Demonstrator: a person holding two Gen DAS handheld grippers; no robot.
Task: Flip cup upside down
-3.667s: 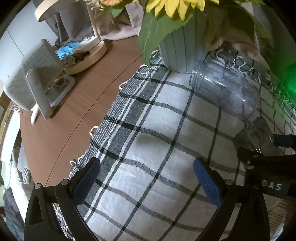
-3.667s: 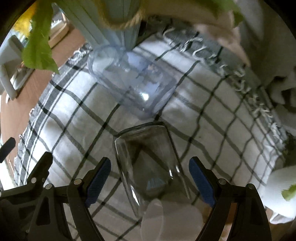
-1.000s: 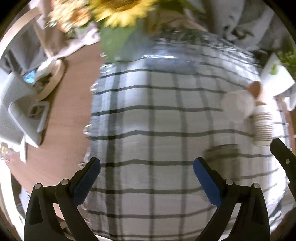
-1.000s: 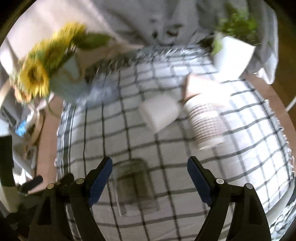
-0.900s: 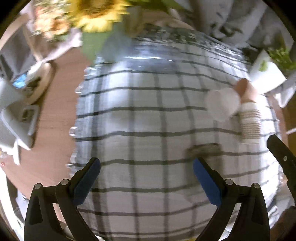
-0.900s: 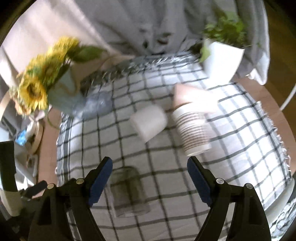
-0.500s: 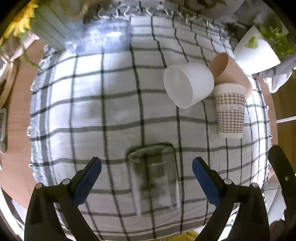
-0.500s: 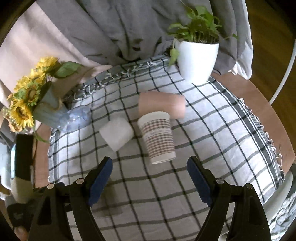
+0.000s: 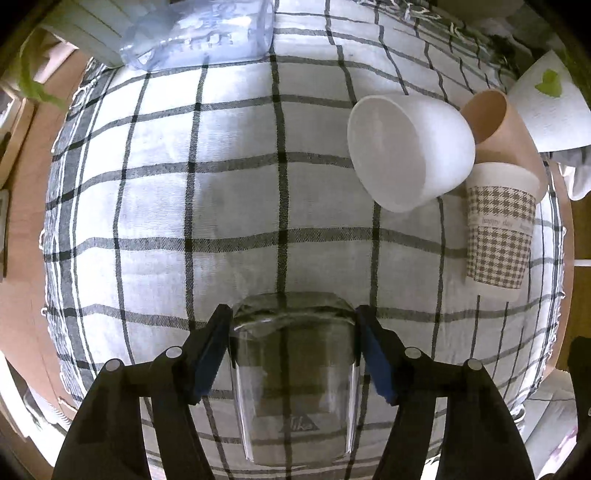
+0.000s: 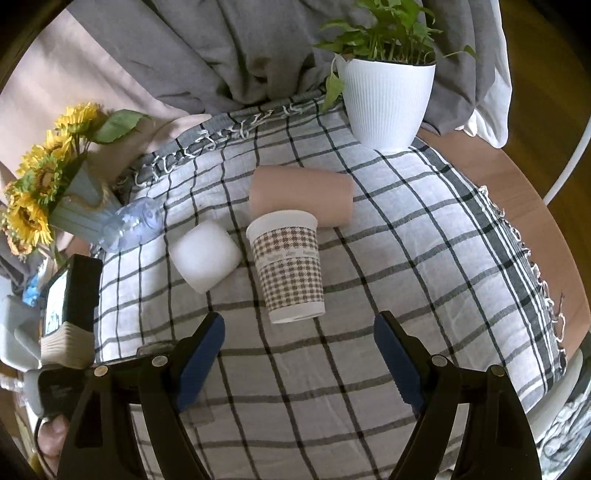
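A clear glass cup (image 9: 293,376) stands on the checked cloth (image 9: 229,199) with my left gripper (image 9: 293,354) shut on it, a blue pad on each side. In the right wrist view only a sliver of the glass (image 10: 157,349) shows behind the left finger. My right gripper (image 10: 297,363) is open and empty above the cloth (image 10: 406,258), back from a houndstooth paper cup (image 10: 290,266) standing rim down. A white cup (image 9: 410,151) and a tan cup (image 9: 498,129) lie on their sides.
A bluish plastic jar (image 9: 199,35) lies on its side at the far edge beside a sunflower vase (image 10: 70,210). A white plant pot (image 10: 388,99) stands at the back right. Bare wooden table (image 10: 528,206) shows beyond the cloth. The left hand-held unit (image 10: 70,299) sits left.
My left gripper has moved down onto the glass cup and closed on it. My right gripper has drawn back and up, and stays open.
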